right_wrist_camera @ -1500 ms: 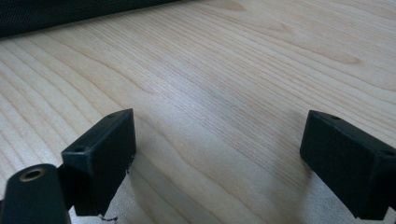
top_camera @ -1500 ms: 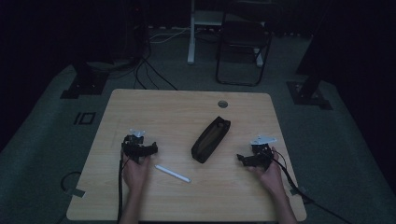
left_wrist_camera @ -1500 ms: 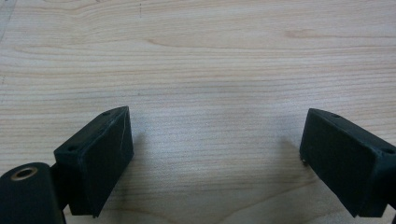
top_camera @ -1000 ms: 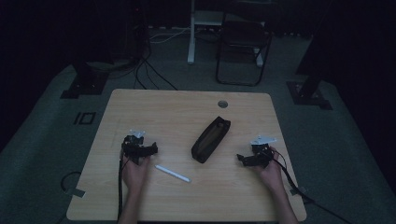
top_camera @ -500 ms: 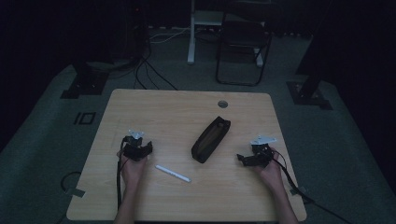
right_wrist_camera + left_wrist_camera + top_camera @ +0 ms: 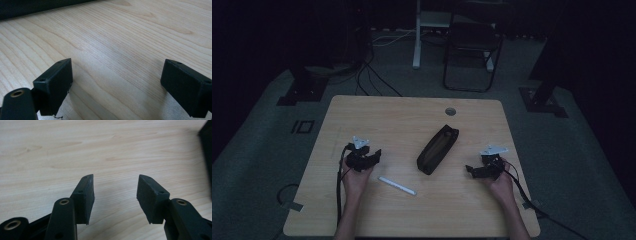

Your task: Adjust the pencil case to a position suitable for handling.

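Note:
A black zipped pouch lies slantwise at the middle of the wooden table. A white pen lies in front of it, toward the left. My left gripper hovers left of the pen and points right. Its jaws have just been closing and stand part open over bare wood, nothing between them. The pouch's edge is at the right of the left gripper view. My right gripper sits right of the pouch, pointing left. Its jaws are wide open over bare wood, and the pouch runs along that view's top.
A round cable hole sits near the table's far edge. Beyond the table stand a dark chair and a white post. Stand feet and cables lie on the grey floor around the table. Cables trail from both grippers off the near edge.
My left hand has lifted a little off the table and shifted slightly, so its gripper now points right. The right hand, the pouch and the pen have stayed put.

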The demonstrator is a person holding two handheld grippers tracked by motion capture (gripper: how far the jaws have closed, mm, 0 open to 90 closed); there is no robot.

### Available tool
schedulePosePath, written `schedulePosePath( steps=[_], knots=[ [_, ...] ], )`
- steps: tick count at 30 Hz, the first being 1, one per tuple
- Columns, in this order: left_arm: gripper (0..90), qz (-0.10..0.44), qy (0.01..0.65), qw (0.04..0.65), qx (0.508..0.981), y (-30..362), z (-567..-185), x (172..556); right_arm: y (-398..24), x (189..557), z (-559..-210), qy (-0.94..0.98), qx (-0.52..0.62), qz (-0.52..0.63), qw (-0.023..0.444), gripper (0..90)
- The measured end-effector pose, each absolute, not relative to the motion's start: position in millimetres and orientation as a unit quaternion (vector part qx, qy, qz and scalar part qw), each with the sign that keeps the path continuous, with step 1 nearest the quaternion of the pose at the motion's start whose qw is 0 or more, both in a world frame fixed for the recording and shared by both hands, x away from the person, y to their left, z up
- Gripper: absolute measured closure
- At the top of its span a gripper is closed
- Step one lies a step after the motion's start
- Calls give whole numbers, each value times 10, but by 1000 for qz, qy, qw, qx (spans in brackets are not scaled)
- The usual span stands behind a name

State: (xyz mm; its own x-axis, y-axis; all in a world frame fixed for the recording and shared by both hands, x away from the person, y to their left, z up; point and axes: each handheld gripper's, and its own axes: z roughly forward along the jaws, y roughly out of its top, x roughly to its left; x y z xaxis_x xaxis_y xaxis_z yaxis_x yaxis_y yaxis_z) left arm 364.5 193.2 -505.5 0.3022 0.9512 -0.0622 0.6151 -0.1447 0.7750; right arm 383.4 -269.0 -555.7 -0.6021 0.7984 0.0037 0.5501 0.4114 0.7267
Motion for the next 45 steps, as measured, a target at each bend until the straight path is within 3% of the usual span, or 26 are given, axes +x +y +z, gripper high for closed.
schedulePosePath(
  steps=[22,33,37,45],
  knots=[
    [486,246,482,413,732,1695,-4525,3516,-2690,3834,-5557,822,410,355,175,107],
    [487,244,470,419,737,1582,-4475,3507,-2690,3834,-5557,822,410,355,175,107],
    [533,234,448,418,755,1478,-4490,3501,-2690,3834,-5557,822,410,355,175,107],
    [514,226,429,413,771,1367,-4533,3519,-2690,3834,-5557,822,410,355,175,107]
  ],
)
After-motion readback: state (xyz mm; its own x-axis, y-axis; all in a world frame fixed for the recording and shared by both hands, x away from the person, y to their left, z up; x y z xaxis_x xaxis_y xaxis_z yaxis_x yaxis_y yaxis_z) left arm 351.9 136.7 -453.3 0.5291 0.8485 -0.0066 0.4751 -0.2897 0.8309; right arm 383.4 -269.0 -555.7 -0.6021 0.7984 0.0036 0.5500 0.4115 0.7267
